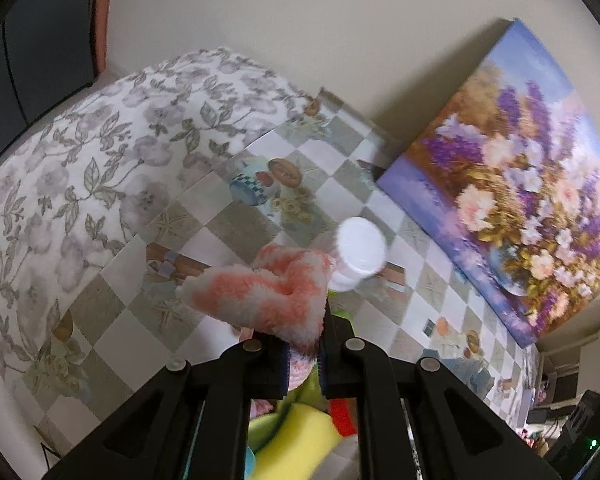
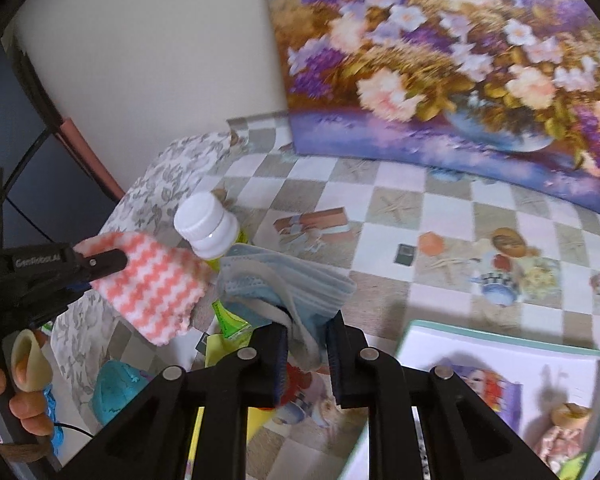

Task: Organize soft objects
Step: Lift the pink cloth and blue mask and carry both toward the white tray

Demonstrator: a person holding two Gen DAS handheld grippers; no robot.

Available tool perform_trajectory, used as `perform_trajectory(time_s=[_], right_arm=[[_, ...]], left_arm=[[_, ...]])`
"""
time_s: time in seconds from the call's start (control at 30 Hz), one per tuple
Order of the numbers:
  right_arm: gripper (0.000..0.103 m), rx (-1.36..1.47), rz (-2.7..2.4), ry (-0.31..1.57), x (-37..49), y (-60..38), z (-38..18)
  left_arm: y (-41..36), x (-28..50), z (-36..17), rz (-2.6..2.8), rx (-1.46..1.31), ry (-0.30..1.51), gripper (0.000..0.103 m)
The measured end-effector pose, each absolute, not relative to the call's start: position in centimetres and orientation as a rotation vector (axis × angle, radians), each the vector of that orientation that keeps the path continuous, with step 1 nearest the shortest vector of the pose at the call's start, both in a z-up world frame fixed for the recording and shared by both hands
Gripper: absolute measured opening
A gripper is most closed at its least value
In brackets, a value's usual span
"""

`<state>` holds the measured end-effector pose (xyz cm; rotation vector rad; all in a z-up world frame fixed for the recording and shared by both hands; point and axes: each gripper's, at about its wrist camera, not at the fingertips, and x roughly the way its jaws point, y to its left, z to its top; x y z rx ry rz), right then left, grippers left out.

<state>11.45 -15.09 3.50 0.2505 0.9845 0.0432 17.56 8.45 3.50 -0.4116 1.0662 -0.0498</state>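
The left hand-held gripper (image 1: 303,354) was clamped on a pink-and-white fuzzy cloth (image 1: 268,296), lifted above the checkered bench (image 1: 204,236). At its 2 o'clock stood a white-capped bottle (image 1: 360,250). The right hand-held gripper (image 2: 307,354) pinched a blue face mask (image 2: 284,284) above the bench.

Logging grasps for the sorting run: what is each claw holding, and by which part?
Left claw: the pink-and-white fuzzy cloth, by one edge. Right claw: the blue face mask, by its bunched lower end.
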Motion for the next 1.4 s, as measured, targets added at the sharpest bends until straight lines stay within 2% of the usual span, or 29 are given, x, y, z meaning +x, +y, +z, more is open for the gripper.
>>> perform_trajectory(time_s=[0.33,0.57,0.93,1.4], right_arm=[[0.018,0.257,-0.056,0.939,6.8,-18.8,8.2],[0.018,0.339,-0.124,0.901,1.8,-22.4,9.5],[0.018,0.374,-0.309,0.972,-4.2,-27.0,7.7],[0.018,0.446,-0.388,1.011,-9.1,-30.3,6.3]], left_arm=[[7.9,13.7,9.1,-0.112,-0.379,0.946,0.010],[6.7,10.9,10.6,-0.168,-0.351,0.914,0.010],[0.8,6.7,10.2,-0.297,-0.204,0.935,0.010],[-11.5,-0.6,8.1,-0.592,0.064,1.009,0.011]])
